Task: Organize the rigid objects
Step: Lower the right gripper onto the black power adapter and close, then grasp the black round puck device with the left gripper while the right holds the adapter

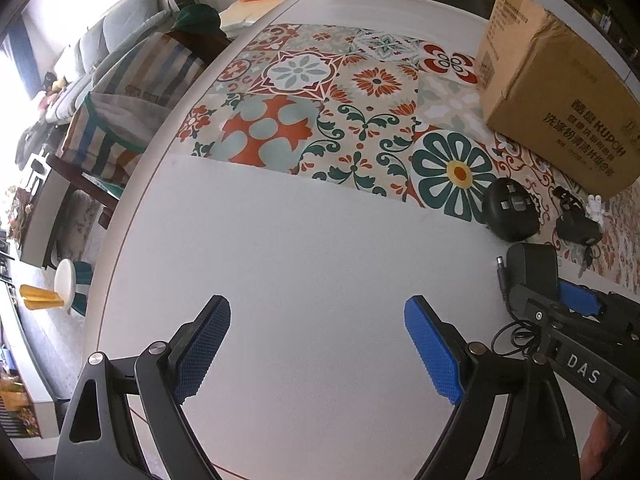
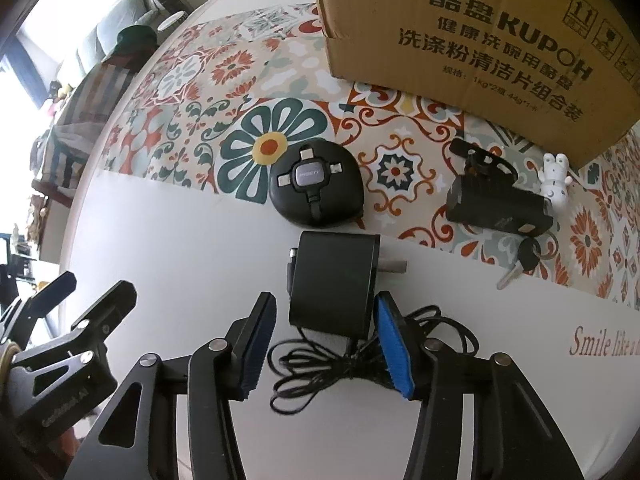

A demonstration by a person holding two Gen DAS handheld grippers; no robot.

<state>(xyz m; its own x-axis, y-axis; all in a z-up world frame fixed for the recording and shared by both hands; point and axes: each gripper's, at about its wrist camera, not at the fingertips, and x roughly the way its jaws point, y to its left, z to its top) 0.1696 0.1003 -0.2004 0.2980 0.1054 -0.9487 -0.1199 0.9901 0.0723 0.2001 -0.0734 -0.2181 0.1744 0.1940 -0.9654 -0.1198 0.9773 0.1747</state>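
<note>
Flanking the black rectangular power adapter [image 2: 334, 280], the right gripper [image 2: 326, 344] is standing apart, unclamped; left gripper [image 1: 316, 346] is gaping over bare white counter [image 1: 304, 248]; every item is seemingly still waiting outside the brown cardboard box [image 2: 480, 40].

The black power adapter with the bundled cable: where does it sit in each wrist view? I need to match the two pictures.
Left wrist view: the power adapter is at the right edge, partly behind the right gripper.
Right wrist view: centre, on white table, between the right gripper's fingers; one pad seems to touch it.
Shared landmark: the round black cable case just beyond it.
</note>
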